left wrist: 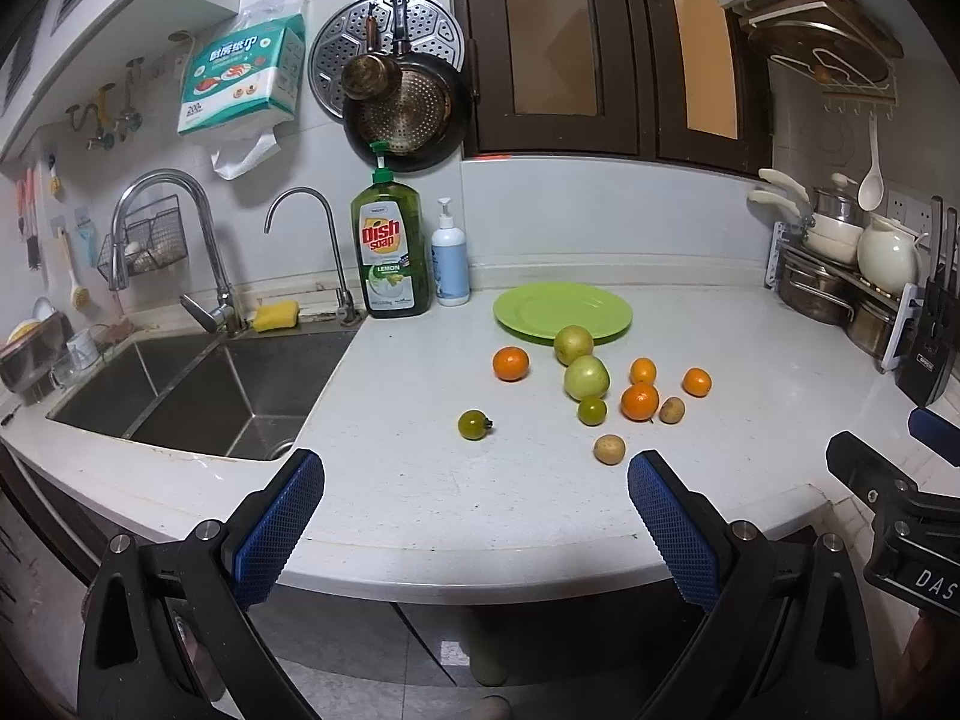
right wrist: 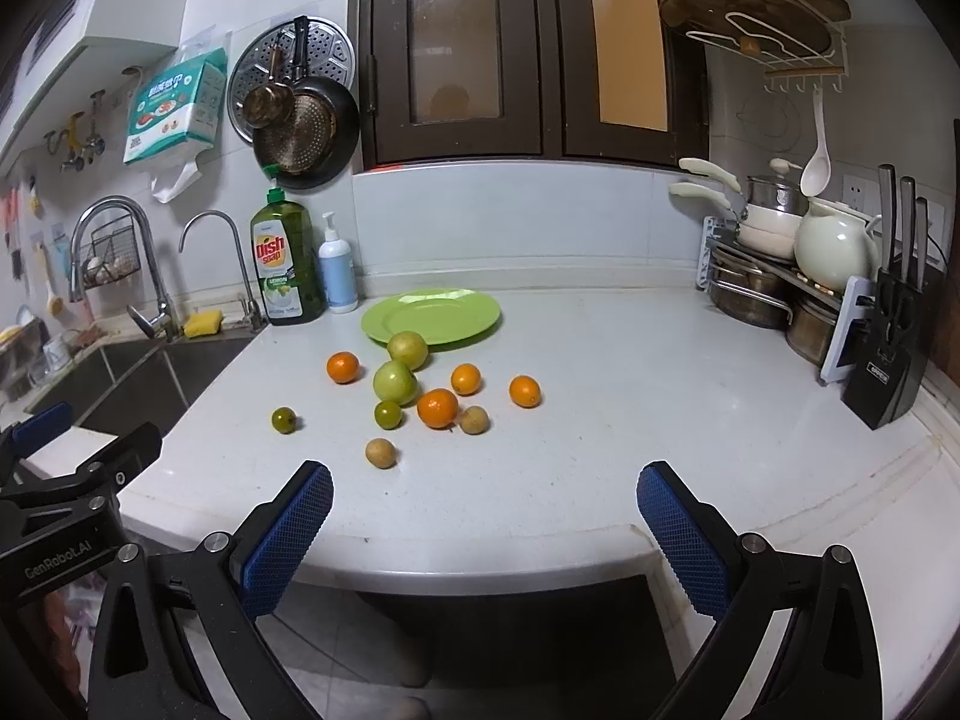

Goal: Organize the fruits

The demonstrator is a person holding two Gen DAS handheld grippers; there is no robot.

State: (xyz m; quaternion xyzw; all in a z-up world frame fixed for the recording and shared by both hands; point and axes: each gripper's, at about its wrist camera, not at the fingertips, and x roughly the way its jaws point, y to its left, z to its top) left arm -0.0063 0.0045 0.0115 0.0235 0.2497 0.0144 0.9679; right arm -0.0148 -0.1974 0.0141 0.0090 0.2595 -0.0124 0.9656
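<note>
An empty green plate (left wrist: 563, 311) (right wrist: 431, 315) lies at the back of the white counter. In front of it lie several loose fruits: oranges (left wrist: 510, 363) (right wrist: 437, 408), two large green fruits (left wrist: 586, 377) (right wrist: 395, 382), small dark green ones (left wrist: 474, 424) (right wrist: 284, 420) and small brown ones (left wrist: 609, 449) (right wrist: 381, 453). My left gripper (left wrist: 474, 498) is open and empty over the counter's front edge, short of the fruits. My right gripper (right wrist: 483, 504) is open and empty, also at the front edge, right of the fruits. Each gripper shows at the edge of the other's view.
A double sink (left wrist: 198, 387) with two taps is at the left. A dish soap bottle (left wrist: 394, 249) and a white pump bottle (left wrist: 450, 258) stand left of the plate. A pot rack (right wrist: 774, 276) and knife block (right wrist: 891, 354) stand at the right.
</note>
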